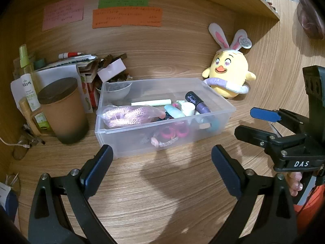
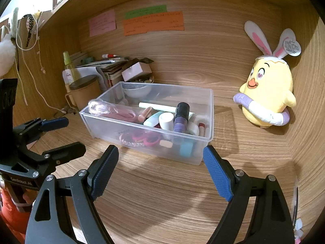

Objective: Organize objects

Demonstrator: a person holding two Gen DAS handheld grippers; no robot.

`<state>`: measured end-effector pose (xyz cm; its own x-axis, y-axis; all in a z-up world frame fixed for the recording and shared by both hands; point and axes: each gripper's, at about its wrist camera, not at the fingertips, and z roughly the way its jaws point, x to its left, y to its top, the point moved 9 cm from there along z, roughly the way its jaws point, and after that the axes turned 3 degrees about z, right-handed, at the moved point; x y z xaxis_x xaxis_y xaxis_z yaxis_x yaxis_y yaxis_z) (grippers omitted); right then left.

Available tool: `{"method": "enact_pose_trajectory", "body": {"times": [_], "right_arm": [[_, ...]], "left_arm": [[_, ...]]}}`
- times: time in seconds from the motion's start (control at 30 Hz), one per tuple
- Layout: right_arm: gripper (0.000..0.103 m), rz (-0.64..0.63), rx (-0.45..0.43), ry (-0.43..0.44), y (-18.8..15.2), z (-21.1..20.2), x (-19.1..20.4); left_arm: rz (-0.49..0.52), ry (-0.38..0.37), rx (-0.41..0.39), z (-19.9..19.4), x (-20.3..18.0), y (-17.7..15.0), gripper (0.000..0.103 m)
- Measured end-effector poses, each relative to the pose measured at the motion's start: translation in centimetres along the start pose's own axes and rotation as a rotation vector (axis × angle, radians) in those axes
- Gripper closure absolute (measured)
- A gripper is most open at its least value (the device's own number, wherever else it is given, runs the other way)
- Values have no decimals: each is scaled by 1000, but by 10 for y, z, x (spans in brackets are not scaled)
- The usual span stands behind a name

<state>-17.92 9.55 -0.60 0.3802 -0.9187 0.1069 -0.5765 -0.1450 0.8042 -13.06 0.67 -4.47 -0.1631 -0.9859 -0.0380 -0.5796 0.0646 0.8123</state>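
Both my tongs hang wide open and empty over the bench (image 1: 154,193): left tongs (image 1: 162,162) just short of the bin (image 1: 130,142), right tongs (image 2: 160,164) just short of its near corner, jaws straddling nothing. The bin sits ahead of both, between the mug (image 1: 64,109) on its left and the chick (image 2: 268,93) well off to its right, crammed with loose bits like the purple bottle (image 2: 180,118) and pink cord (image 1: 126,116). Risks as I judge them: thin clear walls flex or slip under a pinch, a one-sided grab tips the contents out, and a left sweep clips the mug.
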Motion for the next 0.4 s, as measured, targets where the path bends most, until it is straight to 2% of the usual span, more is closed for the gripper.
{"method": "enact_pose_trajectory", "body": {"times": [0.4], "right_arm": [[20,12,17,10,-2,5,-2]], "left_arm": [[-21,-2,16,4,4,-4,4]]}}
